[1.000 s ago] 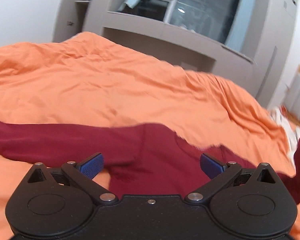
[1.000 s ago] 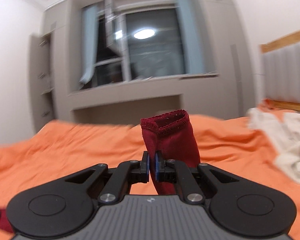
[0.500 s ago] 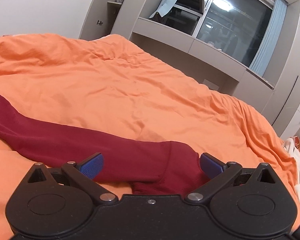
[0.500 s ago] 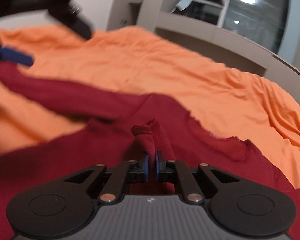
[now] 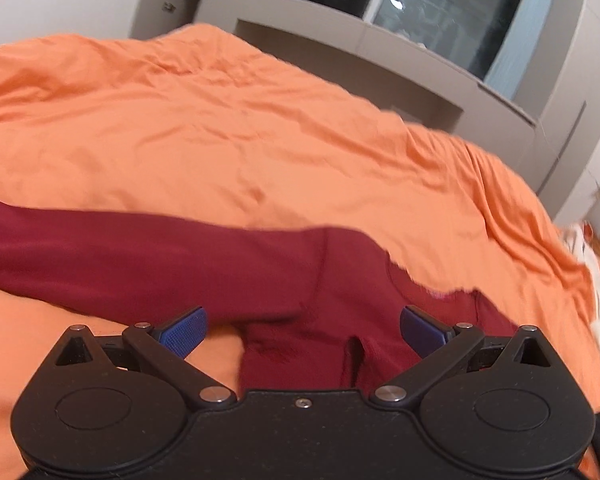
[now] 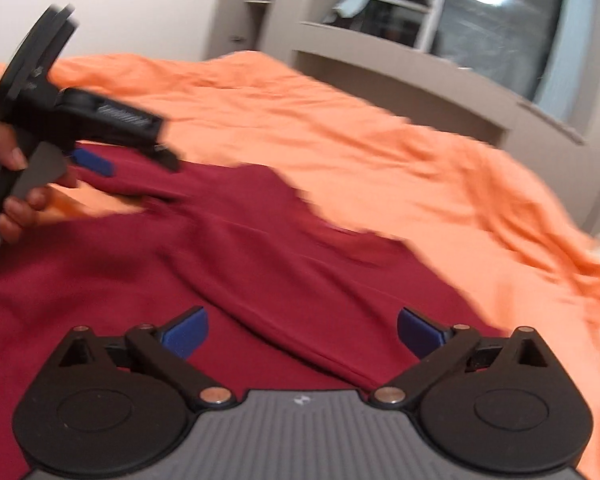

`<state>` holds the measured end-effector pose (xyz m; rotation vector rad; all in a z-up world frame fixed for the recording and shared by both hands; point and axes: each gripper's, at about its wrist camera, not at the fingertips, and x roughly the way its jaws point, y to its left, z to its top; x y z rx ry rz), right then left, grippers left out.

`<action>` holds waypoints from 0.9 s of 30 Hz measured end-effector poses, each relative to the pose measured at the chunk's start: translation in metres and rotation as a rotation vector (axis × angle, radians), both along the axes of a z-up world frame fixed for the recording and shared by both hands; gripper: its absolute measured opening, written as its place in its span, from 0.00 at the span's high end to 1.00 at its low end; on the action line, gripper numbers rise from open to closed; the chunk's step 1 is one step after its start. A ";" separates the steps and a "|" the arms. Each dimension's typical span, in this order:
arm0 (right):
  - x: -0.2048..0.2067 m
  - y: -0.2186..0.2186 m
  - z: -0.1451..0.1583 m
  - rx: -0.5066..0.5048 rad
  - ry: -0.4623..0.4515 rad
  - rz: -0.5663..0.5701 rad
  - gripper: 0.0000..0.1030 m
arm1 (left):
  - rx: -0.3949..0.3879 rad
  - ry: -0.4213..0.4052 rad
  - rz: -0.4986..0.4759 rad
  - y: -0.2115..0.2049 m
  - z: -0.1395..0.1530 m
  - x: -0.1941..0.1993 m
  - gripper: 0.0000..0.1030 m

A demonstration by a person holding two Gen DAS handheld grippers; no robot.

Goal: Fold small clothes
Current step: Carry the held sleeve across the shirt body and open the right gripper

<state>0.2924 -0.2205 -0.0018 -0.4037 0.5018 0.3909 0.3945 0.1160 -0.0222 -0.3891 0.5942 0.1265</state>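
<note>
Nearest, left gripper: your left gripper (image 5: 302,330) has its jaws spread wide with nothing between the blue pads (image 5: 182,330); its black body cuts off the bottom of the left wrist view.
Right gripper: your right gripper (image 6: 302,332) is just as wide apart and grips nothing; its grey and black body hides whatever cloth lies directly under it.
Garment: a dark red long-sleeved top (image 6: 236,272) lies spread on the bed, beneath and ahead of both grippers. From the left wrist, one sleeve (image 5: 140,264) runs off the left edge, so its cuff is out of sight. A fold or flap of the cloth (image 5: 354,360) stands between the left jaws; its shape is hard to make out.
Neckline: a pale edge near the collar (image 5: 436,292) is blurred, and you cannot tell what it is.
Your left hand: seen from the right wrist, your hand (image 6: 12,188) holds the other gripper's handle at the far left edge; the frame cuts off most of the hand, and motion blur smears the tool.
Bed: an orange cover (image 5: 260,128), rumpled, fills the middle distance in both views.
Right edge: a heap of white cloth (image 5: 596,304) is only partly in frame and too blurred to identify.
Farthest: a grey built-in unit and dark window (image 6: 496,36) with a ceiling light reflected in the glass.
</note>
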 end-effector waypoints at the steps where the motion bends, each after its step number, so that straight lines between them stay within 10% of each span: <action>1: -0.002 -0.017 -0.001 -0.008 -0.007 -0.037 0.00 | -0.004 0.010 -0.015 -0.004 -0.005 0.005 0.01; 10: 0.006 -0.131 -0.028 -0.013 0.034 -0.366 0.05 | 0.025 0.163 -0.064 -0.036 -0.058 0.034 0.01; 20: 0.037 -0.111 -0.070 -0.212 0.023 -0.227 0.35 | 0.101 0.200 -0.073 -0.044 -0.065 0.034 0.01; 27: 0.056 -0.099 -0.080 -0.262 0.015 -0.206 0.84 | 0.124 0.211 -0.079 -0.049 -0.066 0.035 0.01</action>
